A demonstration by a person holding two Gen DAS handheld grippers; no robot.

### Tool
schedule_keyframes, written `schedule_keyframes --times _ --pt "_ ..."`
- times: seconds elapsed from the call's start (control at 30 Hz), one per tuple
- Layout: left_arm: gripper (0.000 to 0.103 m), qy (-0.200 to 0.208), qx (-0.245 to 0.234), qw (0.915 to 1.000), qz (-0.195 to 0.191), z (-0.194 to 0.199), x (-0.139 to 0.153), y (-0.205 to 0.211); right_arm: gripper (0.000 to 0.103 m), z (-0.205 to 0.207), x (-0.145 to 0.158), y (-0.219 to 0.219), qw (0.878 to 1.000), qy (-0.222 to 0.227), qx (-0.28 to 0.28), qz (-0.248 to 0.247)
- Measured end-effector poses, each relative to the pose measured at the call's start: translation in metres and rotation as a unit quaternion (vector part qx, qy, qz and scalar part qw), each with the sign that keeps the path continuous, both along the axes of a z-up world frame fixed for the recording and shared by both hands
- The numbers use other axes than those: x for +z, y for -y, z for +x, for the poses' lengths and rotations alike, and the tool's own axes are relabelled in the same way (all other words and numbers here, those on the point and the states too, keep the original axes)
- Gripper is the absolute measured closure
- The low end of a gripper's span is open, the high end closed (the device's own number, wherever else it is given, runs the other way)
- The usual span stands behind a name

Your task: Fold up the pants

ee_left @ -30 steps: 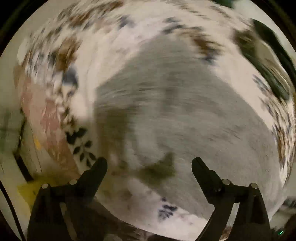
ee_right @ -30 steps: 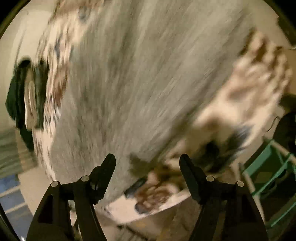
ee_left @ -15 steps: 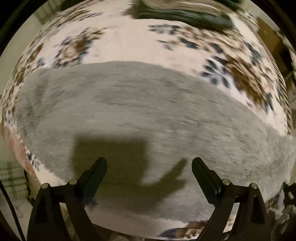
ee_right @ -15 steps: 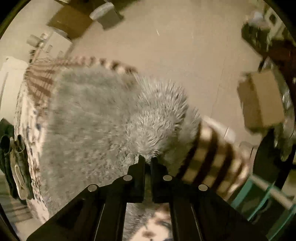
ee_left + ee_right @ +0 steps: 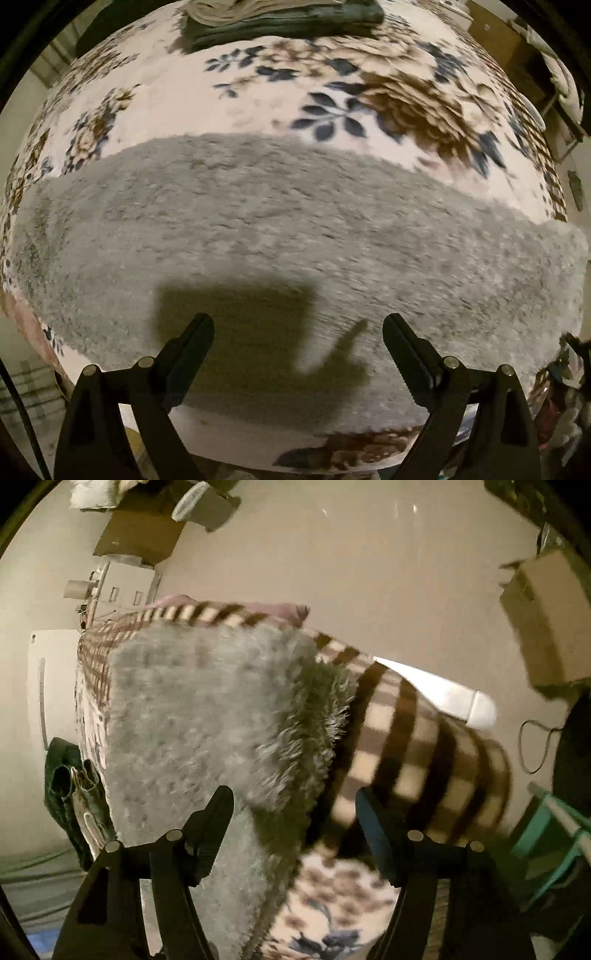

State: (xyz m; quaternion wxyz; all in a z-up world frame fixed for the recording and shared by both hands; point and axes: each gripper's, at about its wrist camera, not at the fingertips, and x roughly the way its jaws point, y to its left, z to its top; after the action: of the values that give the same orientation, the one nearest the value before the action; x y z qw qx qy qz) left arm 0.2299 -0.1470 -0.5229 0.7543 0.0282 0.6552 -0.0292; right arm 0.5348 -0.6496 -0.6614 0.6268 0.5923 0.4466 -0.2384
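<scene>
The pants [image 5: 280, 229], grey and fluffy, are laid flat on a floral blanket [image 5: 258, 88] and are seen in the left wrist view as a long band running from left to right across the picture, so the long axis lies crosswise to the left gripper [image 5: 298, 341]. That gripper is held wide, pointed down over the band's near edge, with nothing between its fingers; only its shadow is cast on the fabric.

In the right wrist view one end of the pants [image 5: 207, 716] is seen, folded double with a shaggy edge that rises just ahead of the right gripper [image 5: 295, 814]. The jaws there are opening, and the edge is framed between them but is not pressed by either pad. A brown checked cover [image 5: 417, 746] hangs beyond that end.

The right gripper is judged the nearer to a graspable end; the left is placed over the middle of the length. The next fold is likely to be made along the long axis, end towards end.

A pile of dark clothes [image 5: 280, 18] is set at the blanket's far side, well apart from the pants.

No brand, label or legible writing can be made out in either view
</scene>
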Motion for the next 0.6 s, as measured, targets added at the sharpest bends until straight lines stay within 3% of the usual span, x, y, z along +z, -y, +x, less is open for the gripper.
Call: schedule_keyframes --times 0.13,0.2,0.23,0.33,0.43,0.47,0.5,0.53,0.6 --pt "0.010 -0.016 -0.008 0.9998 -0.012 -0.007 -0.008 0.018 0.026 0.007 -0.011 0.007 0.999 0.046 -0.023 -0.016" --pt "0.010 -0.019 -0.015 0.9996 -0.012 -0.012 -0.010 0.027 0.041 0.008 -0.006 0.009 0.994 0.099 -0.050 -0.016" --pt "0.010 -0.021 -0.019 0.9995 -0.014 -0.014 -0.011 0.032 0.042 0.012 -0.003 0.010 0.992 0.116 -0.046 -0.016" --pt "0.010 -0.028 -0.029 0.9991 -0.013 -0.018 -0.016 0.043 0.042 0.027 -0.013 0.012 0.996 0.083 -0.029 -0.028" --pt "0.010 -0.029 -0.046 0.9985 -0.006 -0.018 -0.023 0.055 0.041 0.031 -0.023 0.019 0.993 0.106 -0.039 -0.016" --pt "0.010 -0.030 -0.050 0.9983 -0.006 -0.018 -0.027 0.059 0.055 0.033 -0.020 0.021 0.993 0.111 -0.038 -0.018" --pt "0.010 -0.034 -0.051 0.9981 -0.009 -0.018 -0.032 0.062 0.079 0.032 -0.017 0.022 0.992 0.115 -0.035 -0.024" --pt "0.010 -0.039 -0.050 0.9979 -0.011 -0.017 -0.036 0.063 0.089 0.032 -0.013 0.024 0.991 0.125 -0.034 -0.026" --pt "0.010 -0.051 -0.041 0.9976 -0.021 -0.016 -0.047 0.062 0.089 0.036 -0.004 0.026 0.986 0.161 -0.037 -0.035"
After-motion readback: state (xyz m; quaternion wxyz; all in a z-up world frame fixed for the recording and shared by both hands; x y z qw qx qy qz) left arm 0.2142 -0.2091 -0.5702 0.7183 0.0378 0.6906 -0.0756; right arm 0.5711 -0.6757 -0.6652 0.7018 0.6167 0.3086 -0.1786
